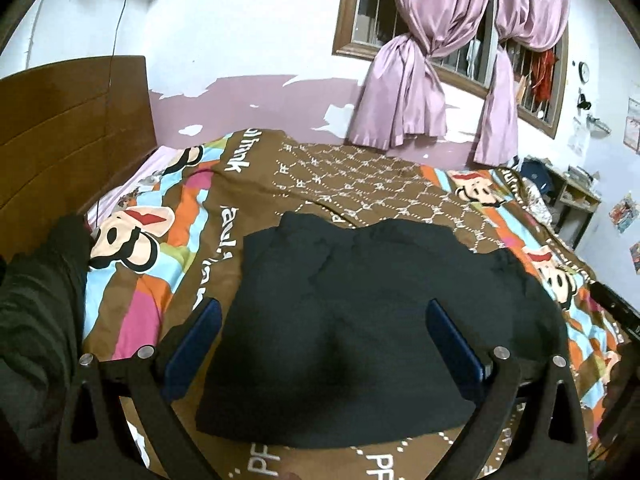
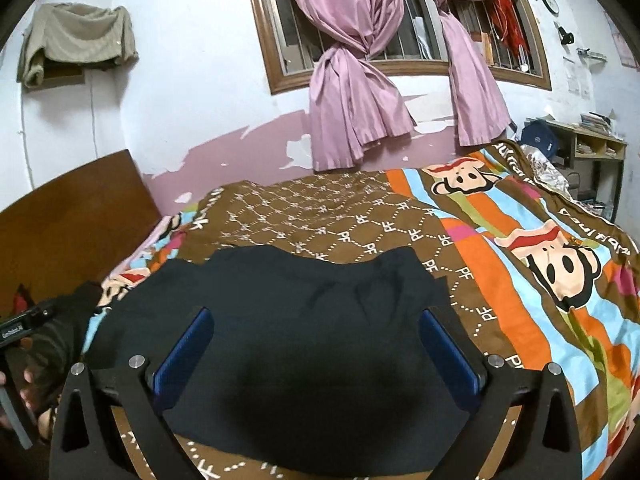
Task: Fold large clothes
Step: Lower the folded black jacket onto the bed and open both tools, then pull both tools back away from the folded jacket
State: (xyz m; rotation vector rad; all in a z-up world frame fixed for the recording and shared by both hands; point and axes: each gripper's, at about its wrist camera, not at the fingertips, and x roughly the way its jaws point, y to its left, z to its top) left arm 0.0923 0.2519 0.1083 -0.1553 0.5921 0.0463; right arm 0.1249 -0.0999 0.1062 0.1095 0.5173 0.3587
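A bed [image 1: 360, 176] fills both views, covered by a brown blanket [image 2: 360, 216] with cartoon monkey faces and bright stripes. Behind it stands a wall with peeling pink paint, a barred window [image 2: 400, 56] and knotted pink curtains [image 1: 404, 92]. A wooden headboard [image 1: 68, 128] is at the left. A dark garment [image 1: 360, 320] lies folded flat on the blanket, near the front edge of the bed. The left gripper [image 1: 324, 344] hangs above the garment, its blue pads [image 1: 200, 336] spread wide and holding nothing. The right gripper [image 2: 316, 352] is also released, spread wide above the same cloth, not touching it.
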